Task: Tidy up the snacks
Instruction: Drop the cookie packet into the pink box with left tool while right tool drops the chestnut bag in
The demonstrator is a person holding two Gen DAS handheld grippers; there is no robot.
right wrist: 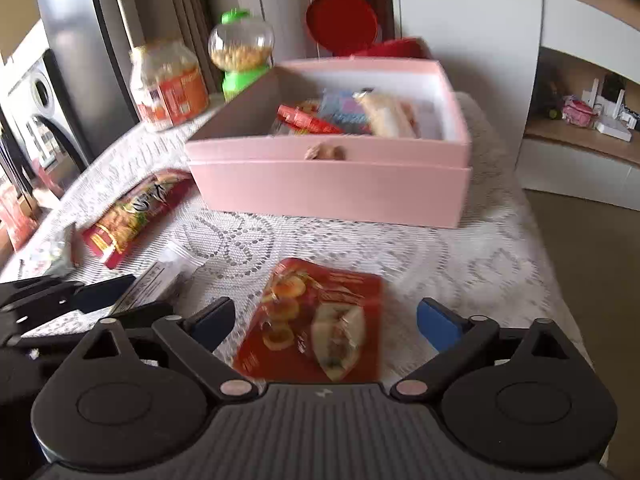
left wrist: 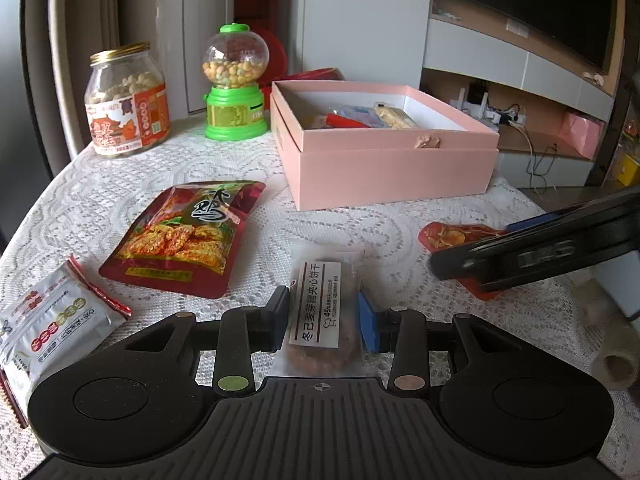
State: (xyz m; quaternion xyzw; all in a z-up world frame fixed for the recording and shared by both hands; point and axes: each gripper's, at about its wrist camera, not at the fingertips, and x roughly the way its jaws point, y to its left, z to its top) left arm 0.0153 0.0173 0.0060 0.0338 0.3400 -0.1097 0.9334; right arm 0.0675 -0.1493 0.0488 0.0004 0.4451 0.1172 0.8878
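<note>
Sitting open on the lace tablecloth, the pink box holds several snack packets. Left gripper pinches a clear biscuit packet; right gripper gapes wide around a red snack pouch, not gripping.

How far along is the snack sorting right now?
Partly done: several snacks already lie in the pink box. The left gripper is shut on the biscuit packet; the open right gripper straddles the small red packet. The large red pouch and white packet remain.
</note>
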